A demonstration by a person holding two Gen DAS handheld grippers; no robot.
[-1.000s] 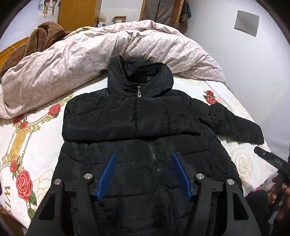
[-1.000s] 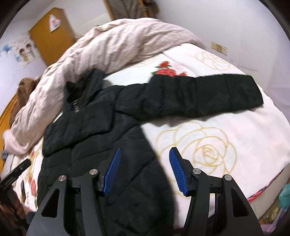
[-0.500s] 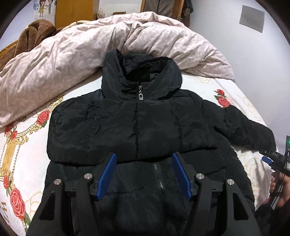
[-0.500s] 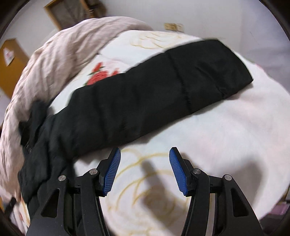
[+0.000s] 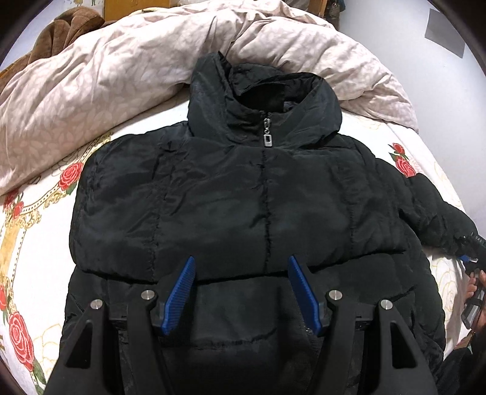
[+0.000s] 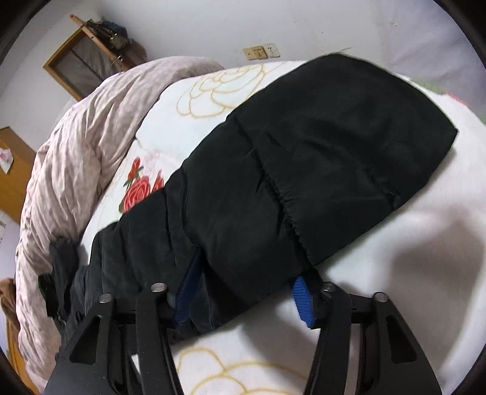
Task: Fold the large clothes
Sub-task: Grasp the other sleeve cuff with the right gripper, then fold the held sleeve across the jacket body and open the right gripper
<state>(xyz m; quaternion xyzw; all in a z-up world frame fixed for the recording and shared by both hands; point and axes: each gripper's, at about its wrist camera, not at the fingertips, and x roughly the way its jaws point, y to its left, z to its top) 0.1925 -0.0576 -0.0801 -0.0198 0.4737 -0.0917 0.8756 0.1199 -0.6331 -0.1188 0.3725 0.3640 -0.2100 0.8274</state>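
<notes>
A black hooded puffer jacket [image 5: 243, 197] lies face up on the bed, zipped, with one sleeve folded across its chest. My left gripper [image 5: 240, 270] is open just above the jacket's front, at the lower edge of that folded sleeve, holding nothing. The other sleeve [image 6: 303, 170] stretches out to the right over the sheet. My right gripper [image 6: 243, 273] is open with this sleeve lying between its blue fingers [image 6: 300, 297], which the fabric partly hides. The right gripper also shows in the left wrist view [image 5: 469, 258] at the sleeve's cuff.
A pink-beige quilt [image 5: 106, 70] is heaped along the head of the bed. The white sheet with roses [image 5: 21, 258] shows around the jacket. A brown garment [image 5: 73, 27] lies far left. A white wall [image 6: 303, 24] with outlets runs beside the bed.
My left gripper has moved forward over the jacket toward the folded sleeve. My right gripper has swung to the outstretched sleeve and pushed in so the sleeve now sits between its fingers.
</notes>
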